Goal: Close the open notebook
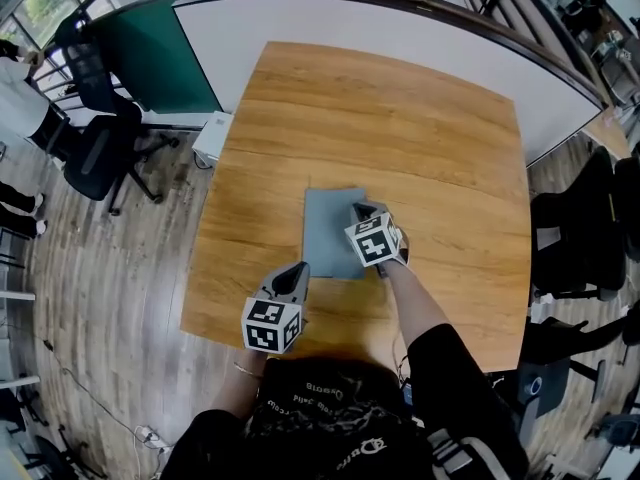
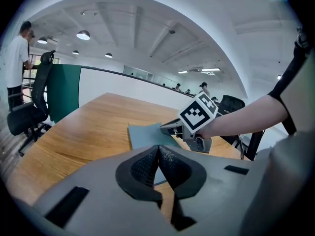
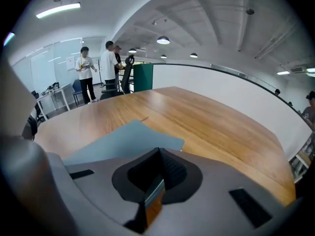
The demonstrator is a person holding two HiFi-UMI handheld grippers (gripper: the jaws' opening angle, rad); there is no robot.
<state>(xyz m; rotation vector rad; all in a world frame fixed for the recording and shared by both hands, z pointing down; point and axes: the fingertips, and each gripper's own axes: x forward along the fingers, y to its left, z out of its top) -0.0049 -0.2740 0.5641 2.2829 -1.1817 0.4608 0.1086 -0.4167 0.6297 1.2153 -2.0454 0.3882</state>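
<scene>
A grey-blue notebook (image 1: 330, 230) lies shut and flat on the wooden table (image 1: 400, 118), near its front middle. My right gripper (image 1: 358, 208) hovers over the notebook's right part with its jaws shut and nothing between them. In the right gripper view the cover (image 3: 118, 141) spreads out just beyond the right gripper (image 3: 158, 151). My left gripper (image 1: 298, 268) is near the table's front edge, just off the notebook's front left corner, also shut and empty. The left gripper view looks past the left gripper (image 2: 158, 149) to the notebook (image 2: 145, 134) and the right gripper (image 2: 170, 128).
Black office chairs (image 1: 100, 138) stand on the floor to the left, more chairs (image 1: 580, 228) to the right. A green and white partition (image 1: 400, 23) curves behind the table. People (image 3: 106, 65) stand far off by desks.
</scene>
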